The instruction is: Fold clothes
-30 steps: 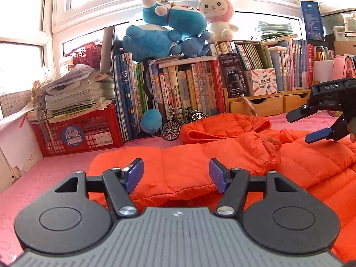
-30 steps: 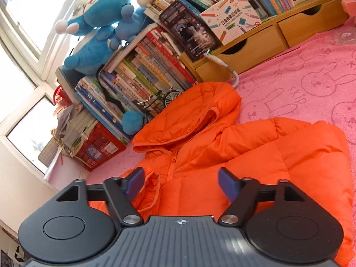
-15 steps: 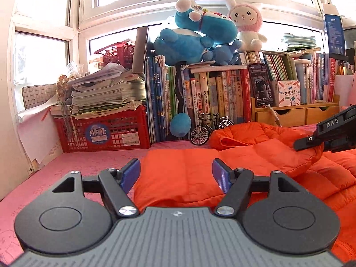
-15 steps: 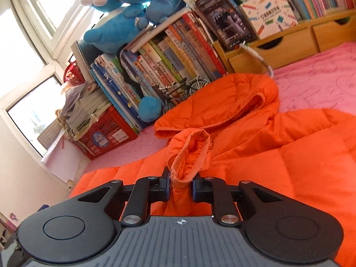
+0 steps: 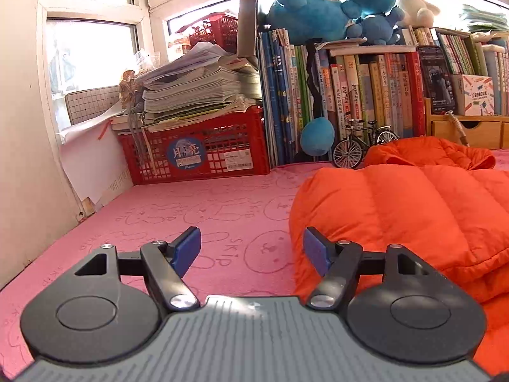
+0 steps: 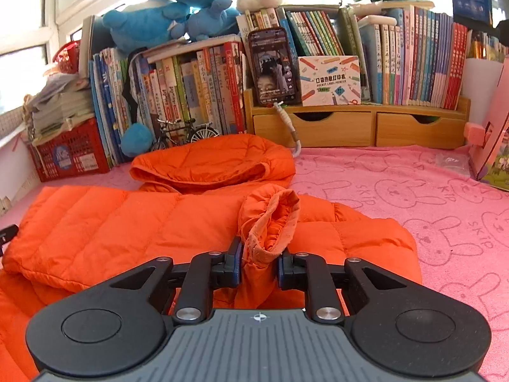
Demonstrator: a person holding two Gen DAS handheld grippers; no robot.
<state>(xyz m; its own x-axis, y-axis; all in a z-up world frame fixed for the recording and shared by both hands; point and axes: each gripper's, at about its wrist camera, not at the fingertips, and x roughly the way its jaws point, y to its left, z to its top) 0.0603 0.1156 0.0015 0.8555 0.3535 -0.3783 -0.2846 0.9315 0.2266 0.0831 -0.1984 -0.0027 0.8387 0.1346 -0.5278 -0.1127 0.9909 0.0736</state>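
An orange puffer jacket (image 6: 127, 219) lies spread on the pink rabbit-print cloth (image 6: 413, 197), its hood (image 6: 216, 162) towards the books. My right gripper (image 6: 258, 261) is shut on the jacket's sleeve cuff (image 6: 270, 219), which stands up bunched between the pads. In the left wrist view the jacket (image 5: 413, 210) fills the right side. My left gripper (image 5: 251, 248) is open over bare pink cloth (image 5: 191, 210), just left of the jacket's folded edge, with nothing between its fingers.
Along the back stand a red crate (image 5: 197, 152) stacked with papers, rows of books (image 6: 197, 86), a toy bicycle (image 5: 362, 146), blue plush toys (image 6: 171, 16), a phone (image 6: 273, 67) and wooden drawers (image 6: 366, 127). A pink box (image 6: 496, 133) stands at the right.
My right gripper closed on the sleeve cuff and has carried it up and right over the jacket body. My left gripper has swung left off the jacket, staying open.
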